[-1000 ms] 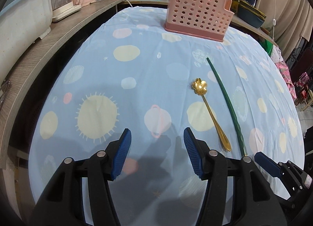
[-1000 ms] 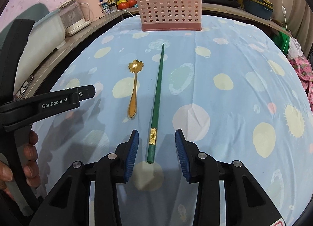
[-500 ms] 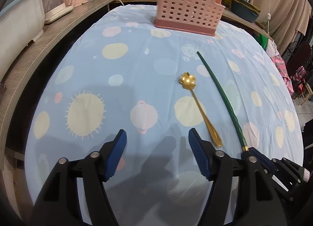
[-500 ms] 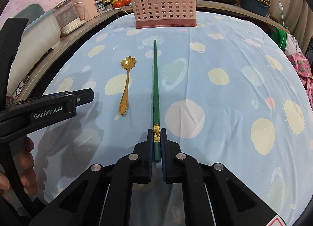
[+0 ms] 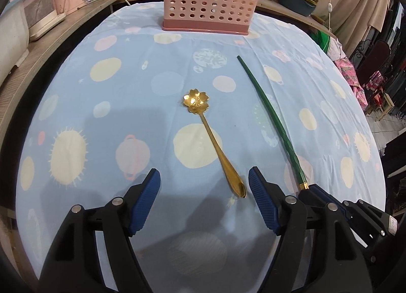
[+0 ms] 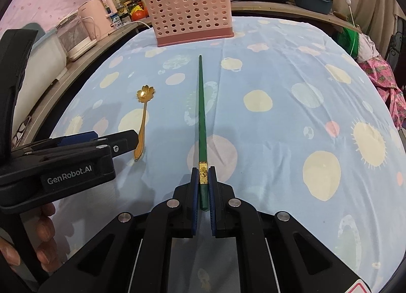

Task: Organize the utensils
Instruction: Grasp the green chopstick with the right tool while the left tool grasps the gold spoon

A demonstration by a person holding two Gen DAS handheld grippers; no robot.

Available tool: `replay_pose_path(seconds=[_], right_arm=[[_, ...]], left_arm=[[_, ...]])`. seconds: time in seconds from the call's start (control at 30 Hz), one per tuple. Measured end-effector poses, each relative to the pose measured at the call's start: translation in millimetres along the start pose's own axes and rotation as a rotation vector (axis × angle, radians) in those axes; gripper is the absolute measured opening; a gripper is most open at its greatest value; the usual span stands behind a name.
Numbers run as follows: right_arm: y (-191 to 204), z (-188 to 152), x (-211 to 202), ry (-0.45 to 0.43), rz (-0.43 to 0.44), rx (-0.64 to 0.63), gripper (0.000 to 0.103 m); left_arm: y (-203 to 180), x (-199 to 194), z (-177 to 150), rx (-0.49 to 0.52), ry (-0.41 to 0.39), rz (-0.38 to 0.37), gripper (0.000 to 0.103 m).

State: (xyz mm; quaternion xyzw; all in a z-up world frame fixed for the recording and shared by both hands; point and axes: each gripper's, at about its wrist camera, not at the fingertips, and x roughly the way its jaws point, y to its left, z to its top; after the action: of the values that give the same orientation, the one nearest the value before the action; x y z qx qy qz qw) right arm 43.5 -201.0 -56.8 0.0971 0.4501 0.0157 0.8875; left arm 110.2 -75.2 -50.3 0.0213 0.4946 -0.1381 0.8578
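green chopstick's (image 5: 269,113) near end behind the left hand-held gripper (image 5: 204,189)

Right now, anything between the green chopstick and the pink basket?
Nothing visible. The right hand-held gripper is shut on the green chopstick, whose tip points at the pink basket across bare tablecloth. The gold spoon lies off to the left.

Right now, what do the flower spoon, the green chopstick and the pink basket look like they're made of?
Flower spoon: gold-toned polished metal, judging by its bright glints. Green chopstick: glossy lacquered wood or plastic, gold band by the right gripper. Pink basket: matte moulded plastic, perforated walls.
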Motion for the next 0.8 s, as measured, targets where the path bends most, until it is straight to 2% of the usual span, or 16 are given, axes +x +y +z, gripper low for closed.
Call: replay_pose_path(seconds=[0.03,0.23,0.43,0.6,0.8], right_arm=[[-0.7,-0.1,0.2,0.001,0.000,0.002,0.007],[-2.4,-0.7,1.1,0.005,0.003,0.005,0.007],[-1.2,-1.6,1.2,0.007,0.010,0.000,0.007],[0.7,-2.0,-1.9,0.002,0.015,-0.006,0.007],[-0.3,-0.5,-10.4,-0.013,0.022,0.000,0.007]], left_arm=[[-0.9,3.0,0.0,0.000,0.007,-0.002,0.067],[-1.6,5.1,-4.8,0.014,0.004,0.003,0.047],[5.4,0.8,-10.4,0.006,0.003,-0.019,0.013],[13.3,-6.7,-11.9,-0.021,0.000,-0.036,0.011],[21.8,-28.5,-7.5,-0.036,-0.056,-0.019,0.011]])
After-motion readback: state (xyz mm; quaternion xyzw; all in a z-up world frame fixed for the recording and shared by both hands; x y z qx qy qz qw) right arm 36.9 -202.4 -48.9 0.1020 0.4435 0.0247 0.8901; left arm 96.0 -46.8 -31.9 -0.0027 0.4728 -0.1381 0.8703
